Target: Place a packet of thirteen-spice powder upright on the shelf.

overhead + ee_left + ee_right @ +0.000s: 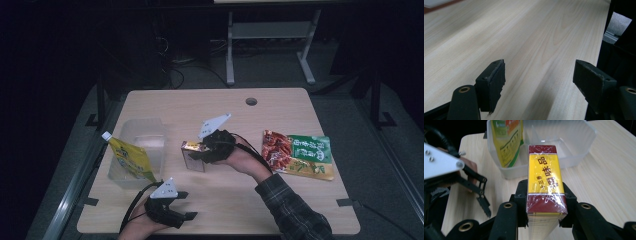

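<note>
Reaching in from the lower right of the high view, a plaid-sleeved forearm carries the right gripper point(202, 152) to mid-desk, hand angled toward the upper left with the grey plate raised. Its jaws are clamped on both sides of a red-and-yellow box point(192, 155), which the right gripper view shows wrapped in clear film and standing between the pads point(546, 185).

The left gripper point(186, 205) sits at the lower left centre of the high view, hand entering from the bottom edge, jaws pointing right. They stand wide apart with nothing between them; the left gripper view shows bare wood grain of the desk point(536, 37) in the gap.

A clear plastic tub point(152, 131) lies at the left of the desk, a yellow spouted pouch point(130, 157) leaning in it. A red-and-green snack packet point(299, 154) lies flat at the right, well apart from the box.
</note>
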Demonstrator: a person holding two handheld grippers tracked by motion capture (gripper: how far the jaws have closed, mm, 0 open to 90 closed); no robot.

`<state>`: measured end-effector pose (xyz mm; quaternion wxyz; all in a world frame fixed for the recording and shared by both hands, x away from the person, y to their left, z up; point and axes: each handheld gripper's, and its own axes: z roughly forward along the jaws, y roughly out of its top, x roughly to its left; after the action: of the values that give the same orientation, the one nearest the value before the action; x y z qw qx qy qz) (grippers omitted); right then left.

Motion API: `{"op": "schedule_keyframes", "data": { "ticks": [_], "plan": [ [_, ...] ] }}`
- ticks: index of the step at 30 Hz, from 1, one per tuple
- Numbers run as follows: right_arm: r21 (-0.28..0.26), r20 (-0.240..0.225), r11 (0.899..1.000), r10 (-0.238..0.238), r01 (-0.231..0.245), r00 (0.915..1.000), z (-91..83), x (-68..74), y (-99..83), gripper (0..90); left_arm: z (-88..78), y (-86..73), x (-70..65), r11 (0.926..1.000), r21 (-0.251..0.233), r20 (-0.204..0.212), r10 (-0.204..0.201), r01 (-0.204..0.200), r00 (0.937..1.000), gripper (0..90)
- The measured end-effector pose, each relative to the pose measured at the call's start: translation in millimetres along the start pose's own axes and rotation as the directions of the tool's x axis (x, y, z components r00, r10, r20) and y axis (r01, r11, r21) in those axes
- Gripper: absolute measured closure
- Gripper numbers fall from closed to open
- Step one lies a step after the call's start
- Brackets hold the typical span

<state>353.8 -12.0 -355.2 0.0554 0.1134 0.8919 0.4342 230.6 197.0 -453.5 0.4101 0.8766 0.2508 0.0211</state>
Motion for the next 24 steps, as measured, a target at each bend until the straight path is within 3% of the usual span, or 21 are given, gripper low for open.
{"op": "schedule_keyframes", "data": {
  "ticks": [15,18,24],
  "plan": [
    [-0.028,-0.054,0.997,-0.071,0.07,0.996,25.3,-12.8,52.3,67.0,0.7,1.5,-1.2,0.9999,0.008,0.003,0.014,-0.014,0.9999,25.3],
    [-0.029,-0.057,0.995,-0.096,0.095,0.9937,31.4,-16.4,59.0,67.0,1.4,1.5,-1.5,0.9999,0.003,0.006,0.012,-0.012,0.9999,25.3],
    [-0.016,-0.068,0.995,-0.095,0.094,0.9931,46.7,-20.3,67.5,67.0,2.3,2.0,-2.7,0.9999,0.003,0.008,0.01,-0.01,0.9999,25.3]
  ]
}}
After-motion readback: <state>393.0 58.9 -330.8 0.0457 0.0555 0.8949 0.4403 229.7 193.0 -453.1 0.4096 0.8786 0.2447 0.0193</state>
